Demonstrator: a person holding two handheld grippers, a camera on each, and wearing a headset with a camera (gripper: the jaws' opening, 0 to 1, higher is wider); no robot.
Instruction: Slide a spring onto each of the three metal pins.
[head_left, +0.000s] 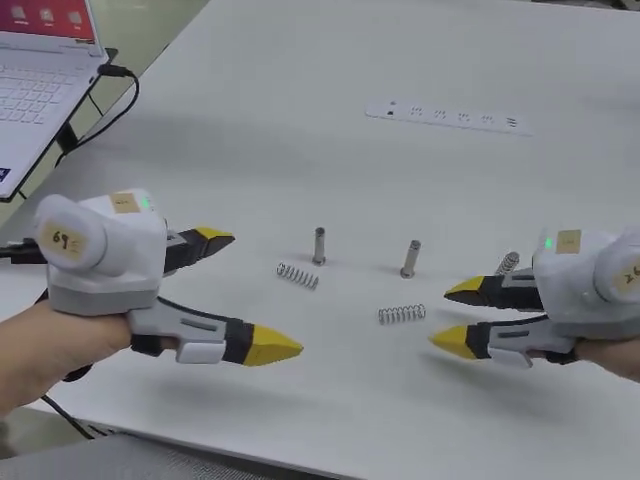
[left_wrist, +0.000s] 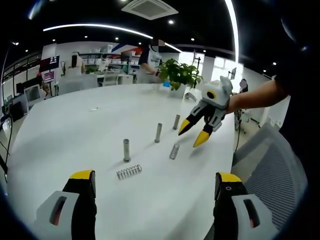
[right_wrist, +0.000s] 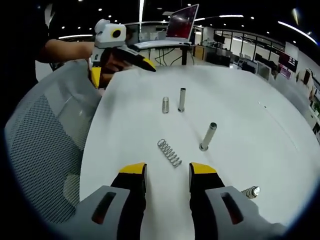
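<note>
Left gripper (head_left: 245, 291) jaws wide apart, right gripper (head_left: 456, 314) jaws narrowly apart, both empty. First spring (head_left: 297, 275) lies beside first pin (head_left: 319, 245), second spring (head_left: 401, 314) near second pin (head_left: 410, 258); third pin (head_left: 508, 263) possibly already sleeved.

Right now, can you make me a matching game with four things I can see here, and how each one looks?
Things:
1. left claw
2. laptop
3. power strip
4. middle pin

How they look:
A. long, white, lying flat
B. standing up, no spring on it
C. open wide, holding nothing
D. lid up, at the far left

Pairs: 1-C, 2-D, 3-A, 4-B
</note>
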